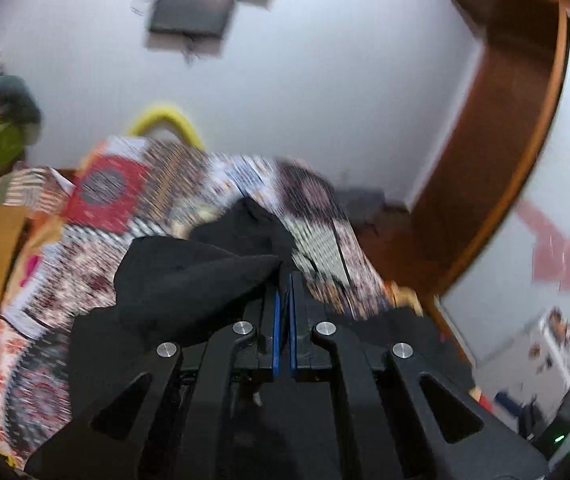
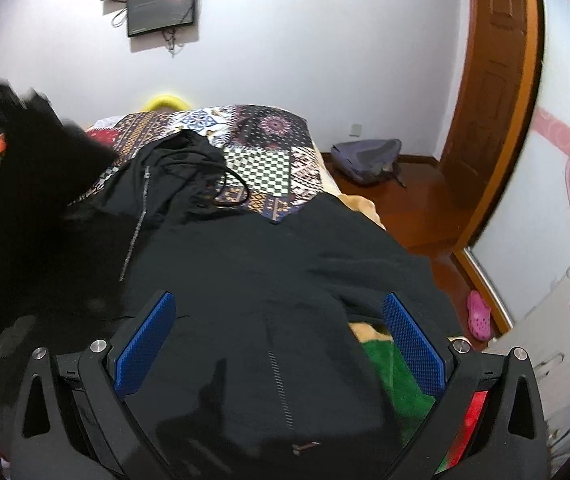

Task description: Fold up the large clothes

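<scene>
Left hand-held gripper (image 1: 284,280) clenched on black hoodie (image 2: 245,264) fabric; right hand-held gripper (image 2: 279,320) released above it.

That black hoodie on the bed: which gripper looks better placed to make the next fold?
Probably left: the left gripper is shut on the black hoodie, lifting a part; the right gripper hovers open.

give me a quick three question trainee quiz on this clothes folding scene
1. True or false: the left tool is shut on black cloth of the black zip-up hooded jacket.
2. The right tool is: A open above the jacket, B shut on a sleeve, C out of view?
3. What lies under the jacket on the bed?

Key: 1 true. 2 A. 3 a colourful patchwork-patterned bedcover.
</scene>
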A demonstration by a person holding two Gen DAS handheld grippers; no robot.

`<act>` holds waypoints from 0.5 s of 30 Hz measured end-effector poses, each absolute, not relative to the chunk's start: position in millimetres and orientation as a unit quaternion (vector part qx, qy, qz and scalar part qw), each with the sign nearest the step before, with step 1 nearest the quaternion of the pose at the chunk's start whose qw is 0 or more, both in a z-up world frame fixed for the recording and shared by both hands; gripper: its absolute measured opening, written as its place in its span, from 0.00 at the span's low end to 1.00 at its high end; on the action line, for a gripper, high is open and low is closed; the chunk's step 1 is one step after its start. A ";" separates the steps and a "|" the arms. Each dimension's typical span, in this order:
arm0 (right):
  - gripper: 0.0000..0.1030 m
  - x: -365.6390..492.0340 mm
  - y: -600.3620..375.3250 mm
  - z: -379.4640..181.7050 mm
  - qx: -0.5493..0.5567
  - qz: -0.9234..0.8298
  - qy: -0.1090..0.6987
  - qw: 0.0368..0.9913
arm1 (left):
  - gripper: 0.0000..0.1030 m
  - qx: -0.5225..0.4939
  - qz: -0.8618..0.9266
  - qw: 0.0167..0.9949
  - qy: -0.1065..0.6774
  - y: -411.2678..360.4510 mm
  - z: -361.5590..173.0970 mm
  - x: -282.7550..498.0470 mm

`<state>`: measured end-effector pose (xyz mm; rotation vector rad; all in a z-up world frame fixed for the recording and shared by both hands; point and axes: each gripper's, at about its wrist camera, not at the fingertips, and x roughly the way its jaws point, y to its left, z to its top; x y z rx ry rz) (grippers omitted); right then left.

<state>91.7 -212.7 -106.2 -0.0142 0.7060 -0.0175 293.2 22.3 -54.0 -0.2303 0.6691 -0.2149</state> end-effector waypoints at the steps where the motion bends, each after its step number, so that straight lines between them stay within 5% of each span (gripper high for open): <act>1: 1.00 91.5 -216.8 -107.0 -0.003 -0.009 0.348 0.937 | 0.02 -0.108 -0.111 0.927 0.342 7.8 -65.3 295.3; 8: 1.00 87.4 -235.8 -113.5 -0.008 -0.023 0.360 0.933 | 0.02 -0.073 -0.133 0.873 0.464 -57.6 -162.5 307.3; 15: 1.00 90.4 -237.6 -117.4 -0.022 -0.024 0.374 0.927 | 0.04 -0.009 -0.160 0.848 0.505 -90.2 -191.5 283.8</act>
